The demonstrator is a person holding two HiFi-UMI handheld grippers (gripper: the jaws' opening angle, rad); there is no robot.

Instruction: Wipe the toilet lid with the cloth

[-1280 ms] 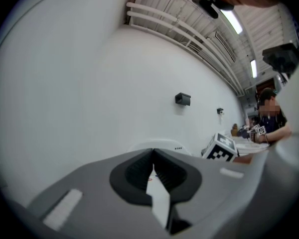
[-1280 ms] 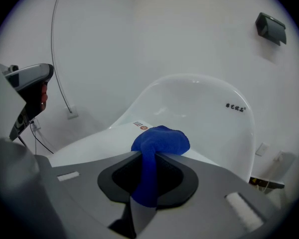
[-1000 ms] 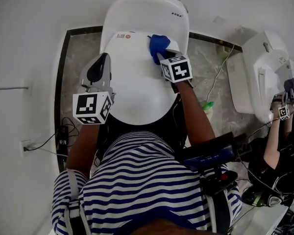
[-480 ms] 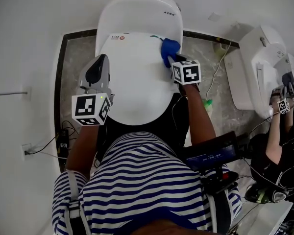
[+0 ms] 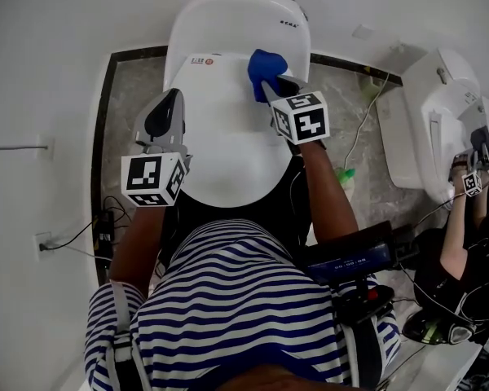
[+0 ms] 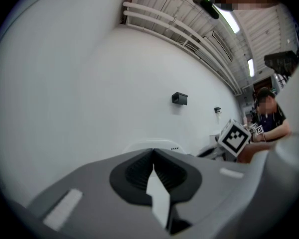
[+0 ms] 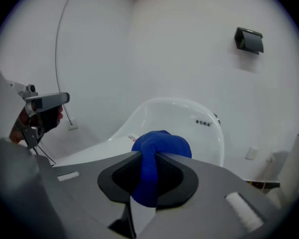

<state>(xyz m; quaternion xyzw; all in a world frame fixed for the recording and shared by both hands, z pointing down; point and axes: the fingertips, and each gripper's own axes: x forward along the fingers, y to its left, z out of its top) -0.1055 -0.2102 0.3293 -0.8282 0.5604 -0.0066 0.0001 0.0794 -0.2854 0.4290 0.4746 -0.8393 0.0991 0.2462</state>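
Note:
A white toilet with its lid (image 5: 220,129) closed fills the middle of the head view. A bunched blue cloth (image 5: 266,66) rests on the lid's far right part, near the hinge, and my right gripper (image 5: 269,84) is shut on it. In the right gripper view the blue cloth (image 7: 159,146) bulges out between the jaws, with the lid (image 7: 99,151) and the tank (image 7: 189,118) beyond. My left gripper (image 5: 161,120) hovers at the lid's left edge, shut and holding nothing; in the left gripper view its jaws (image 6: 153,176) meet with nothing between them.
A dark-framed marble floor panel (image 5: 130,96) surrounds the toilet. A second white toilet (image 5: 432,129) stands at the right, with another person's arm and marker cubes (image 5: 473,182) beside it. Cables (image 5: 367,112) and a green bottle (image 5: 345,177) lie on the floor between them.
My right gripper has slid the blue cloth across the lid's far part, first rightward toward the edge, then back left toward the hinge. The left gripper has stayed in place.

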